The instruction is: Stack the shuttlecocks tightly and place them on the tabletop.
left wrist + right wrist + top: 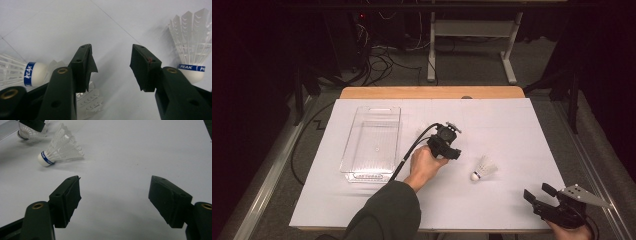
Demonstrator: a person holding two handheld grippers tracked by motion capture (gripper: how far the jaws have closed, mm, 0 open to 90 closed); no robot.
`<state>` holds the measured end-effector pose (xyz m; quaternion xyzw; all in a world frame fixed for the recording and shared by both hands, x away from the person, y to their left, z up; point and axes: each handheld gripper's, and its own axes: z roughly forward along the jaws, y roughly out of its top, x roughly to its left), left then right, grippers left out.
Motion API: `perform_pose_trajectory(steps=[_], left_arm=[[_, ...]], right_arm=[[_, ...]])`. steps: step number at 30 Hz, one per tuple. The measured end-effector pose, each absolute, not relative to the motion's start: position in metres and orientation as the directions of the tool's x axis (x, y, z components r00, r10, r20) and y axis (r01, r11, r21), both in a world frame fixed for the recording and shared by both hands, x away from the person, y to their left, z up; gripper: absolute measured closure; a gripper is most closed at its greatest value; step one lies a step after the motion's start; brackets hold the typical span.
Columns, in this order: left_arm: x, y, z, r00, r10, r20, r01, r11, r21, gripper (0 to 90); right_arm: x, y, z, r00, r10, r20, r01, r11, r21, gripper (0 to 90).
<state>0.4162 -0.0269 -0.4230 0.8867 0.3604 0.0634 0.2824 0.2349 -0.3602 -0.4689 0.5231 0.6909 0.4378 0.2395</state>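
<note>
Nothing yet in the clear bin, both shuttlecocks lying on the white table, left gripper parted between them with nothing held, right gripper wide apart, idle near the table's edge.

Band on the shuttlecock I see at right in my left gripper view: "PEAK", white letters on blue.
Band on the lying shuttlecock at left there: "PEAK", turned sideways.
Band on the shuttlecock in my right gripper view: too small to read.
</note>
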Motion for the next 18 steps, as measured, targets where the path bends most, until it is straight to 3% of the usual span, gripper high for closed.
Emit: perform_pose_trajectory(steps=[18], left_arm=[[0.407, -0.022, -0.41, 0.737, 0.672, -0.073, 0.588, -0.586, 0.558, 44.1]], right_arm=[[0.235, -0.36, -0.469, -0.339, 0.932, 0.128, 0.513, 0.069, 0.856, 26.0]])
